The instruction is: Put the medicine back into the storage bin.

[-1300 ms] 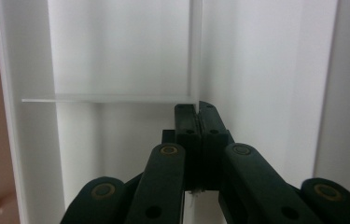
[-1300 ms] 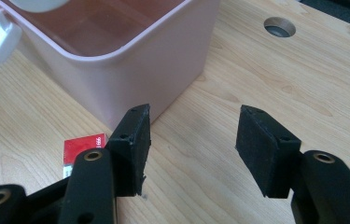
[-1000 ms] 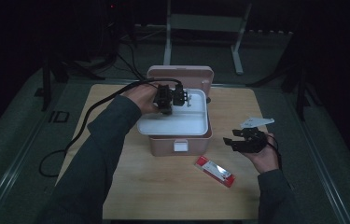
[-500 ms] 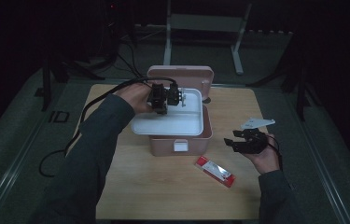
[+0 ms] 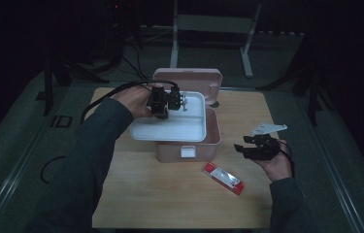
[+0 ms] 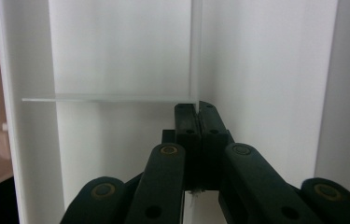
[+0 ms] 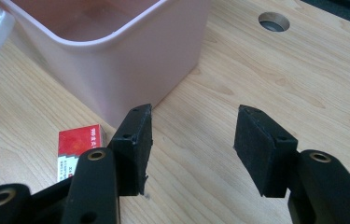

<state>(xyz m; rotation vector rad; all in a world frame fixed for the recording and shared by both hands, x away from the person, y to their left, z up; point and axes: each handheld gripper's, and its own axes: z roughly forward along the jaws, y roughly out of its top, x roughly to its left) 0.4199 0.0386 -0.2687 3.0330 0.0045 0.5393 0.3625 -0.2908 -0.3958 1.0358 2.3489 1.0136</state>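
White plastic insert tray (image 5: 170, 128) sits tilted across the top of the open pink plastic box (image 5: 204, 145) on the wooden table (image 5: 170, 194). The left gripper (image 6: 195, 109) has its jaws pressed together on the tray's thin clear divider, whose pinched edge is hidden between the pads. The right gripper (image 7: 191, 140) hovers with jaws spread, empty, near a red and white carton (image 7: 77, 144) partly cut off behind one jaw.

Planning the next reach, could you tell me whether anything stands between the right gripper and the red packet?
Nothing visible does: bare table separates the right gripper and the red packet; the pink box stands aside.
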